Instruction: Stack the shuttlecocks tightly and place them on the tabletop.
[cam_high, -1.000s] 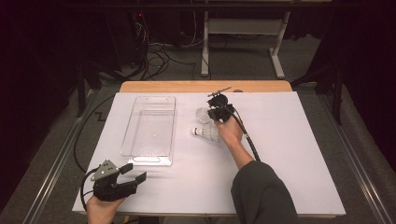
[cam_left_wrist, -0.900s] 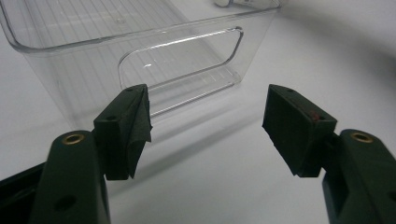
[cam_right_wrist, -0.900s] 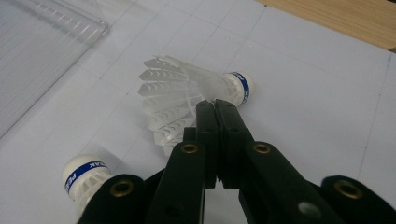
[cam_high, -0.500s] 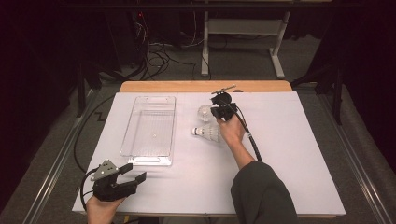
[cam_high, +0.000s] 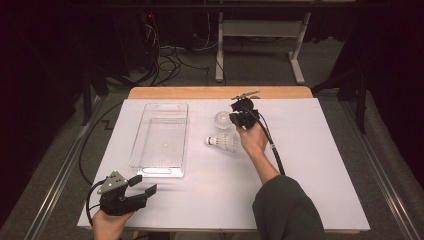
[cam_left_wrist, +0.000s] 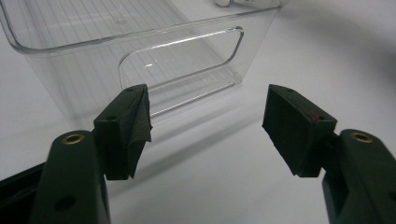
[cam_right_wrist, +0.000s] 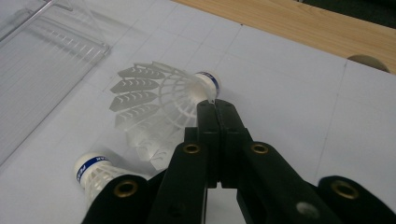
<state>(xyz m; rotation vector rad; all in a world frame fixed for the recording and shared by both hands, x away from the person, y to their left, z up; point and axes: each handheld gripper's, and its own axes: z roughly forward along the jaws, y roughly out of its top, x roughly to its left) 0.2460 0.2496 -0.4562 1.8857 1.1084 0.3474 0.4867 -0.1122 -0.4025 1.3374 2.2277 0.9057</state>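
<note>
Far shuttlecock (cam_right_wrist: 161, 100) lies on its side on the white table cover (cam_high: 310, 165), just right of the clear bin (cam_high: 161, 140). My right gripper (cam_right_wrist: 215, 106) has its jaws pinched together on the skirt's edge close to the cork; a thin bit of plastic seems caught between the tips, so I judge it held, though barely. Second shuttlecock (cam_high: 223, 142) lies nearer me, beside my right hand (cam_high: 251, 140), untouched. Left gripper (cam_left_wrist: 208, 123) rests at the table's near left corner, jaws wide, nothing between them, facing the bin's handle end. Bin looks empty as far as I can see. Progress: early; first shuttlecock gripped but not lifted. Left, by my guess: carry it into the bin, then the other one
</note>
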